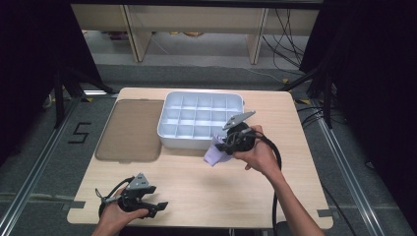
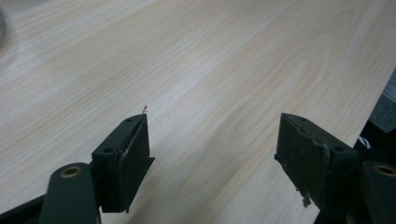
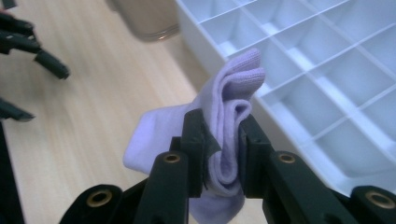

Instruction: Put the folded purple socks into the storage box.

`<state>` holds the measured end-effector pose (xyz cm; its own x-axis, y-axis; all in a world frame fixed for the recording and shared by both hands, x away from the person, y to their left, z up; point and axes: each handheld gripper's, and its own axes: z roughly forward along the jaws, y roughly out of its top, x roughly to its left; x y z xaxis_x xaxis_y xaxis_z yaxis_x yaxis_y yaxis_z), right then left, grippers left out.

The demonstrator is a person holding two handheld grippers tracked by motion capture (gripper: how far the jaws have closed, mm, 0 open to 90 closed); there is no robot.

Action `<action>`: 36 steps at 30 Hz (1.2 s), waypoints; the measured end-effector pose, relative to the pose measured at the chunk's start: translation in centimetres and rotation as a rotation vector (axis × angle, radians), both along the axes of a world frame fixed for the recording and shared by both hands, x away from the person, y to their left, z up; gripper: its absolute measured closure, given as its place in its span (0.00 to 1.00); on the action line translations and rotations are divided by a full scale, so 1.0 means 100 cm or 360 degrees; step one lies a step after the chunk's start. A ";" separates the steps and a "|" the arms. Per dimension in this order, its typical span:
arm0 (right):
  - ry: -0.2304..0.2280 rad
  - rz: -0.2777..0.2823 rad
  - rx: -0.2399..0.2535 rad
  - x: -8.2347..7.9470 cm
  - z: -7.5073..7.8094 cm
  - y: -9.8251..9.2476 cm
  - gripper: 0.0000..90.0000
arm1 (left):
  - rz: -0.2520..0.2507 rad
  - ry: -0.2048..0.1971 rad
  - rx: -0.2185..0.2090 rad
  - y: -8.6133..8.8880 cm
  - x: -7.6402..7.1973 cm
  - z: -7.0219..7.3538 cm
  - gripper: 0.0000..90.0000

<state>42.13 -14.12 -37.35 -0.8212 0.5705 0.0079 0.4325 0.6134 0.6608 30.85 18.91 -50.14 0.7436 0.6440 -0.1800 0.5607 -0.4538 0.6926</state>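
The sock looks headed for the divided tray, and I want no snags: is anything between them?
Nothing visible. The right gripper pinches the lilac sock beside the white tray, whose near compartments look empty.

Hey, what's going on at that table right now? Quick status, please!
Right hand-held gripper shut on folded lilac sock, beside white divided tray. Left hand-held gripper open, empty, at near table edge. Tray compartments look empty; nothing blocking.

Pale lilac sock (image 3: 219, 126), plain and finely ribbed; white divided tray (image 1: 196, 118); translucent brown-grey lid (image 1: 130, 130); light wood-grain table (image 1: 206, 191) (streaks running lengthwise); black right gripper (image 3: 222, 149) and left gripper (image 2: 212, 154), with brass-coloured rivets.
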 end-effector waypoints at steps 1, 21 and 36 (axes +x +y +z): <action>0.0009 -0.0034 -0.0016 0.003 0.004 -0.003 0.85 | 0.0033 0.0015 -0.0039 -0.002 -0.001 -0.001 0.28; -0.0038 -0.0270 -0.0149 0.068 0.018 -0.030 0.85 | -0.0001 0.0004 -0.0003 -0.002 0.000 -0.002 0.28; -0.0036 -0.0355 -0.0378 0.094 -0.010 -0.028 0.85 | -0.0012 0.0008 0.0025 -0.002 0.001 -0.003 0.28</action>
<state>51.50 -16.89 -38.33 -0.6741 0.7202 -0.1636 0.5605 0.6432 0.5217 30.97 18.75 -50.41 0.7476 0.6411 -0.1737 0.5607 -0.4689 0.6825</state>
